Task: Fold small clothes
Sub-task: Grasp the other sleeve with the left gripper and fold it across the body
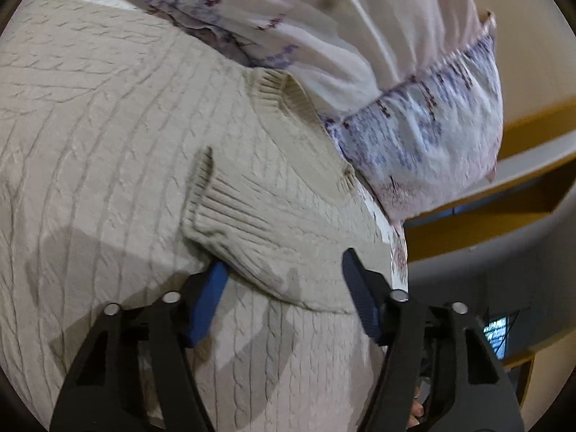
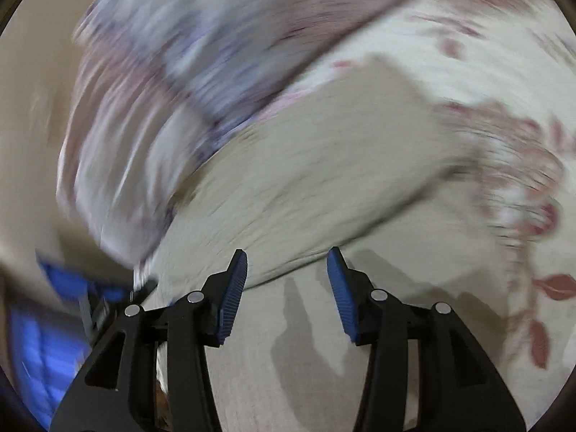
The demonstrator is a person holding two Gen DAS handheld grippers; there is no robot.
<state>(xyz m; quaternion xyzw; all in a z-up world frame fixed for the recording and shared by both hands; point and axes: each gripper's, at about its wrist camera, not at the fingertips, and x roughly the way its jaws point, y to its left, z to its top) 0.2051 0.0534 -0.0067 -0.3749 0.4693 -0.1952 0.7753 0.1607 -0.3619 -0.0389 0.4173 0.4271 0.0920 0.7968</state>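
Observation:
A beige cable-knit sweater [image 1: 108, 144] lies spread flat, its ribbed neckline [image 1: 288, 93] toward the top. One sleeve is folded across the body, ending in a ribbed cuff [image 1: 230, 208]. My left gripper [image 1: 284, 259] is open and straddles that sleeve. The left blue fingertip [image 1: 217, 280] is tucked at the sleeve's edge, while the right one stands clear of the knit. In the blurred right wrist view, my right gripper [image 2: 288, 252] is open and empty just above the sweater [image 2: 324, 162].
A floral pillow [image 1: 414, 136] rests against the sweater's neckline, also seen as pillow [image 2: 180, 72]. The sweater lies on a white sheet with red flowers [image 2: 504, 144]. Yellow wooden furniture [image 1: 522, 126] stands beyond the bed's edge. A blurred blue object [image 2: 54, 342] sits low left.

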